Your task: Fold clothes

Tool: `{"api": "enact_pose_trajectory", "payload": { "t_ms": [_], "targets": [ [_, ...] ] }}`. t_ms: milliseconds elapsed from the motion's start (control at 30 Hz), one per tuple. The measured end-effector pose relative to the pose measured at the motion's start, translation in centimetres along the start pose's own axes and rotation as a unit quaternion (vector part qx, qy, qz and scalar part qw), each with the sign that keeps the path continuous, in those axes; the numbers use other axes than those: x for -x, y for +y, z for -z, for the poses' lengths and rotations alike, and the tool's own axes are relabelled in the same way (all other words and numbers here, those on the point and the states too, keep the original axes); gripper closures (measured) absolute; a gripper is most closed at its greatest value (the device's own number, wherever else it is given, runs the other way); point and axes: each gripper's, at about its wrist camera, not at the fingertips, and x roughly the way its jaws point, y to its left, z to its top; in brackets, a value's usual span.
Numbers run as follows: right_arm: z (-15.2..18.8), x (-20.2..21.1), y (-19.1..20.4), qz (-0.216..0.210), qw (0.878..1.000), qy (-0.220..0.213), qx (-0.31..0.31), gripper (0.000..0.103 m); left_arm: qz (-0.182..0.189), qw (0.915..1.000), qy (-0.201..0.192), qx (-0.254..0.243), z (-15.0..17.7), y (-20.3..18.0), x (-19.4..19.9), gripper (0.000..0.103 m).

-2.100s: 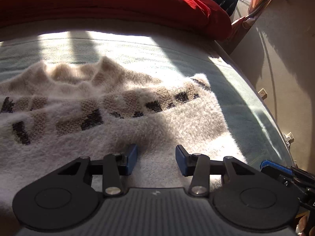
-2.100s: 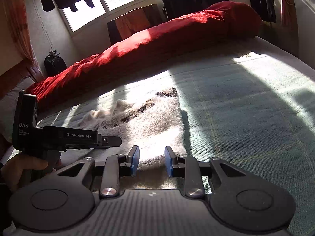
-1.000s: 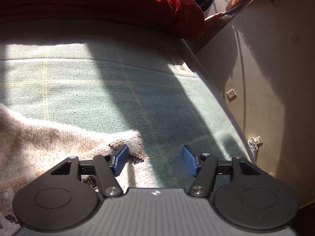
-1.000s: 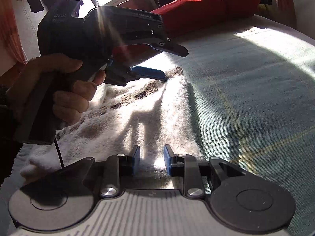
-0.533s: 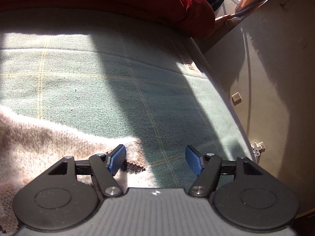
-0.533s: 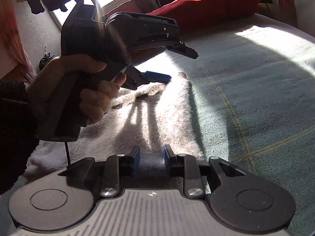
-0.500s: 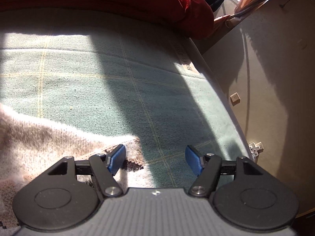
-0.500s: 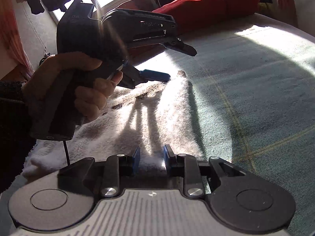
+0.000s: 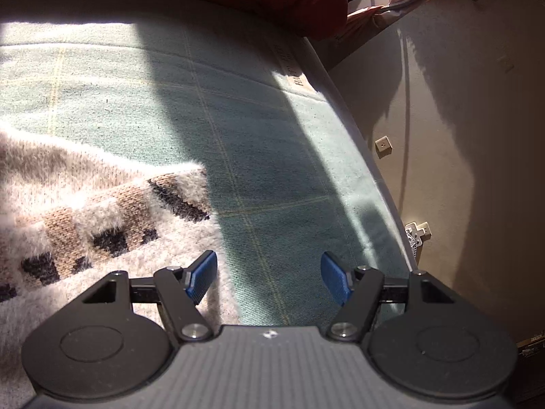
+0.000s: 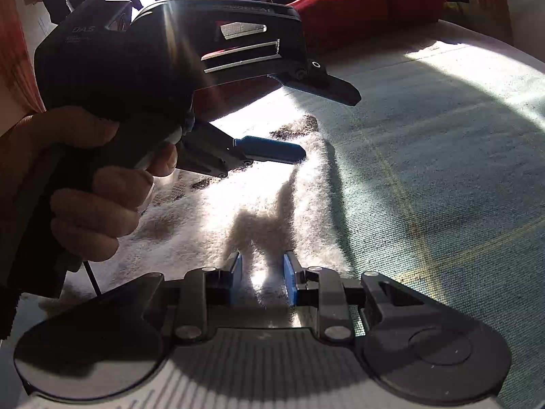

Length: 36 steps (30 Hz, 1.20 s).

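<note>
While sun falls across the bed (image 9: 272, 156):
Sweater (image 9: 102, 211): spread flat, left.
Left hand-held gripper (image 9: 269, 277): released, over sweater's right edge.
Right hand-held gripper (image 10: 262, 281): released, straddling near hem.

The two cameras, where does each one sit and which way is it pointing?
Left wrist: rides the left gripper, looking over the sweater corner and green bedspread toward the wall; only its open fingers show.
Right wrist: rides the right gripper, looking across the sweater toward the red duvet; its fingers, the left gripper and left hand show.
Shared: sweater, bedspread, duvet.
</note>
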Motion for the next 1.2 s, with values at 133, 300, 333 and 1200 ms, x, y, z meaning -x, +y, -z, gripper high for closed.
{"api": "enact_pose_trajectory", "payload": {
  "t_ms": [133,300,333,1200],
  "targets": [
    [0.1,-0.1,0.0,0.002,1.0,-0.001,-0.001,0.073,0.002,0.9999,0.008,0.014,1.8,0.7,0.3,0.036],
    [0.0,-0.1,0.0,-0.001,1.0,0.002,-0.001,0.073,0.006,0.9997,0.002,0.024,2.0,1.2,1.5,0.036],
    [0.0,-0.1,-0.1,-0.002,1.0,0.003,-0.003,0.073,0.002,0.9998,-0.009,0.018,1.8,1.2,2.4,0.036],
    [-1.9,3.5,3.5,-0.012,1.0,-0.02,-0.007,0.023,-0.05,0.9779,-0.129,0.157,6.7,14.1,16.1,0.036]
  ]
}}
